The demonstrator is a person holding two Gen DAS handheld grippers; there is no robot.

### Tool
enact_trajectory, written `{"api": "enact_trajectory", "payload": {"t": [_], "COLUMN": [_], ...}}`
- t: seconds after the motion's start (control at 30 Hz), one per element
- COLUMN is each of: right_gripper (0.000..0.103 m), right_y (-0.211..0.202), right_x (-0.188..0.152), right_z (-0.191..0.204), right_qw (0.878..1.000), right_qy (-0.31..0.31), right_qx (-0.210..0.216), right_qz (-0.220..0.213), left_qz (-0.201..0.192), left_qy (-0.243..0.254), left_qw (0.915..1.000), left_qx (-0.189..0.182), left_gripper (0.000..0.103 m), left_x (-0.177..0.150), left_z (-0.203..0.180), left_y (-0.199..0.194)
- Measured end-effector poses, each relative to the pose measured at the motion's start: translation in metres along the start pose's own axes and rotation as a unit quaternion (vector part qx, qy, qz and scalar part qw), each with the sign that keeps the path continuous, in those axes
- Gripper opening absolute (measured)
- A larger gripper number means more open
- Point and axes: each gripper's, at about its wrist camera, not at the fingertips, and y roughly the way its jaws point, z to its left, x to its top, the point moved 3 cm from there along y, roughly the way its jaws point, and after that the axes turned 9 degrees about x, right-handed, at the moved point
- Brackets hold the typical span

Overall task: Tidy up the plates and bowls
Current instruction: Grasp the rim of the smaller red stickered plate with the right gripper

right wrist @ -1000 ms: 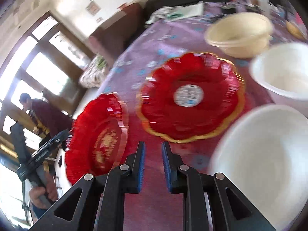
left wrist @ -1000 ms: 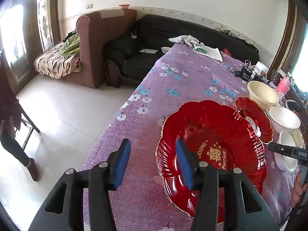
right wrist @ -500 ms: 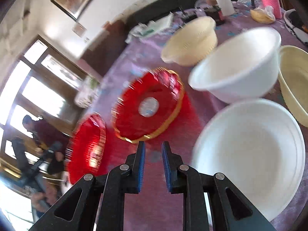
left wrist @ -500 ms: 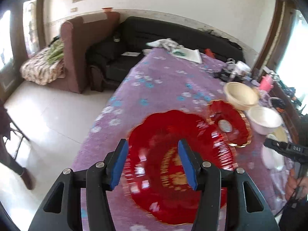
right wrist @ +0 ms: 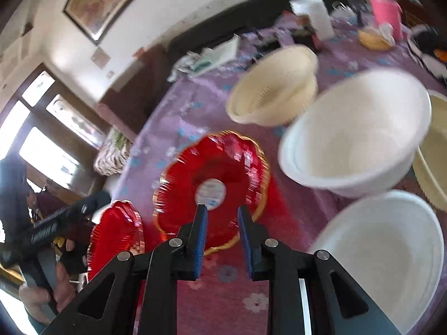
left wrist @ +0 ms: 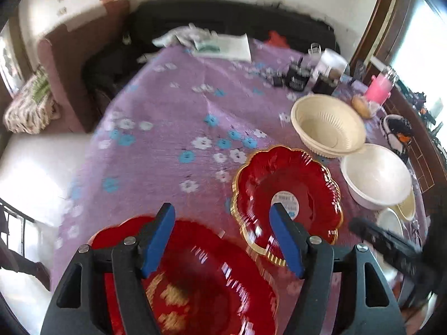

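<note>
Your left gripper (left wrist: 220, 240) hangs with jaws spread and just widened, empty; the small red plate (left wrist: 287, 195) lies just ahead-right of it, nearer than your right gripper (right wrist: 220, 231), whose jaws have parted slightly, empty. Beside that plate on the tabletop (left wrist: 167, 117): the large red plate (left wrist: 201, 284) and four bowls.

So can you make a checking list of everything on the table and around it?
Surface: purple flowered tablecloth, mostly bare.
Job's things: large red scalloped plate; smaller gold-rimmed red plate; ribbed cream bowl; white round bowl.
Clutter: pink plastic jug, folded papers at the far end.
Grippers: left hand-held gripper open, jaws just widened, nothing between; right hand-held gripper slightly open, empty.
Cables: nothing seen.
Surroundings: black sofa, brown armchair.
</note>
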Motion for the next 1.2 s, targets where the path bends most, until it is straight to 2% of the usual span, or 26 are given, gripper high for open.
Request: {"api": "enact_trajectory", "payload": {"t": [0.17, 0.3, 0.37, 0.4, 0.43, 0.57, 0.63, 0.7, 0.77, 0.87, 0.93, 1.0, 1.2], "right_gripper": [0.027, 0.043, 0.044, 0.044, 0.044, 0.044, 0.034, 0.031, 0.026, 0.024, 0.024, 0.024, 0.024], "right_y": [0.000, 0.002, 0.006, 0.009, 0.012, 0.022, 0.026, 0.024, 0.020, 0.007, 0.003, 0.001, -0.003], "right_x": [0.000, 0.004, 0.005, 0.006, 0.006, 0.006, 0.003, 0.002, 0.004, 0.008, 0.009, 0.008, 0.007], "right_z": [-0.014, -0.021, -0.022, -0.024, -0.024, -0.025, -0.022, -0.019, -0.016, -0.012, -0.010, -0.008, -0.005], "right_qw": [1.000, 1.000, 0.999, 0.999, 0.999, 0.999, 0.999, 0.999, 0.999, 0.998, 0.997, 0.997, 0.997], "right_qy": [0.008, 0.015, 0.016, 0.017, 0.017, 0.005, -0.012, -0.031, -0.039, -0.049, -0.058, -0.063, -0.065], "right_qx": [-0.012, -0.023, -0.025, -0.029, -0.030, -0.033, -0.026, -0.036, -0.033, -0.023, -0.022, -0.017, 0.007], "right_qz": [0.004, 0.007, 0.011, 0.015, 0.017, 0.026, 0.026, 0.013, 0.001, -0.028, -0.036, -0.041, -0.045], "left_qz": [0.036, 0.058, 0.062, 0.067, 0.072, 0.070, 0.059, 0.047, 0.038, 0.028, 0.018, 0.010, -0.008], "left_qy": [-0.007, -0.019, -0.009, -0.007, -0.006, -0.001, 0.008, 0.016, 0.013, 0.004, 0.006, 0.002, -0.013], "left_qw": [0.9987, 0.9980, 0.9979, 0.9976, 0.9973, 0.9976, 0.9982, 0.9986, 0.9991, 0.9996, 0.9998, 0.9999, 0.9999], "left_qx": [0.035, 0.016, 0.013, 0.014, 0.012, -0.002, 0.005, 0.019, 0.014, -0.001, 0.003, 0.003, -0.005], "left_gripper": [0.070, 0.068, 0.050, 0.036, 0.027, 0.016, 0.016, 0.016, 0.016, 0.016, 0.018, 0.022, 0.022], "left_x": [0.014, 0.016, 0.015, 0.016, 0.016, 0.015, 0.013, 0.014, 0.015, 0.016, 0.016, 0.016, 0.009], "left_z": [-0.010, -0.015, -0.019, -0.021, -0.022, -0.027, -0.032, -0.033, -0.032, -0.030, -0.031, -0.032, -0.025], "left_y": [0.047, 0.067, 0.073, 0.076, 0.079, 0.079, 0.073, 0.069, 0.062, 0.052, 0.045, 0.039, 0.021]}}
